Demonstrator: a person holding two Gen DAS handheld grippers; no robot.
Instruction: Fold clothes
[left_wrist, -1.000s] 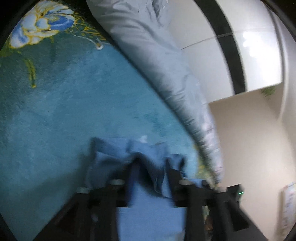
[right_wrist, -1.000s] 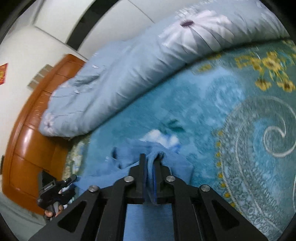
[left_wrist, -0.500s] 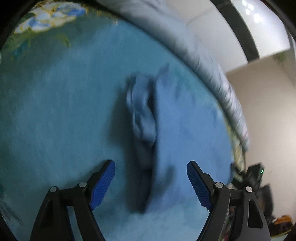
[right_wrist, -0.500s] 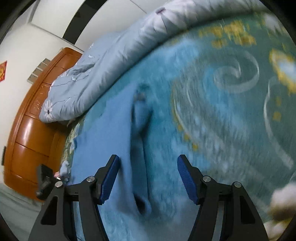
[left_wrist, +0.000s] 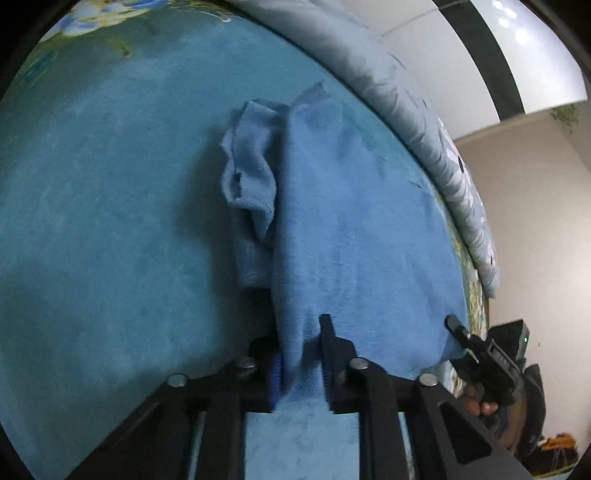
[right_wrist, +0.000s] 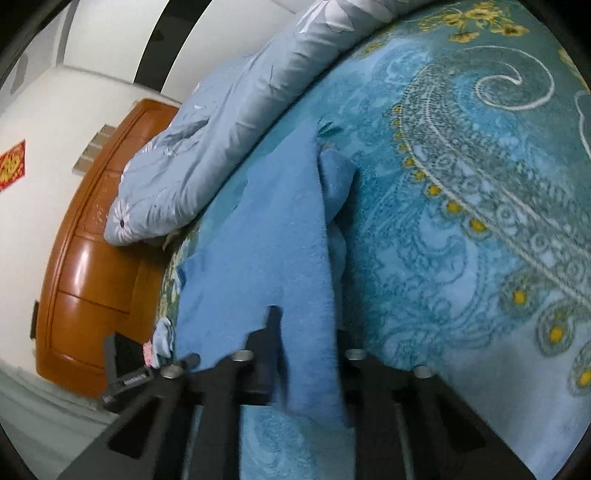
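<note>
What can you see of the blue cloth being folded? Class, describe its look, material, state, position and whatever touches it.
The blue cloth is plain mid-blue with a soft, fleecy look and a stitched hem. It lies spread on the teal patterned blanket, beside a grey-blue quilt. One side strip is bunched and rumpled along a fold. The left gripper and right gripper each pinch a near-edge corner, lifting it slightly.

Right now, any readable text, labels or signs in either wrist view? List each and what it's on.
No text can be read in either view.
Red and gold wall decoration, right wrist view: it carries gold markings, too blurred and small to read.
Blue garment, teal patterned blanket, pale floral duvet and wooden headboard: patterns only, no lettering visible.
</note>
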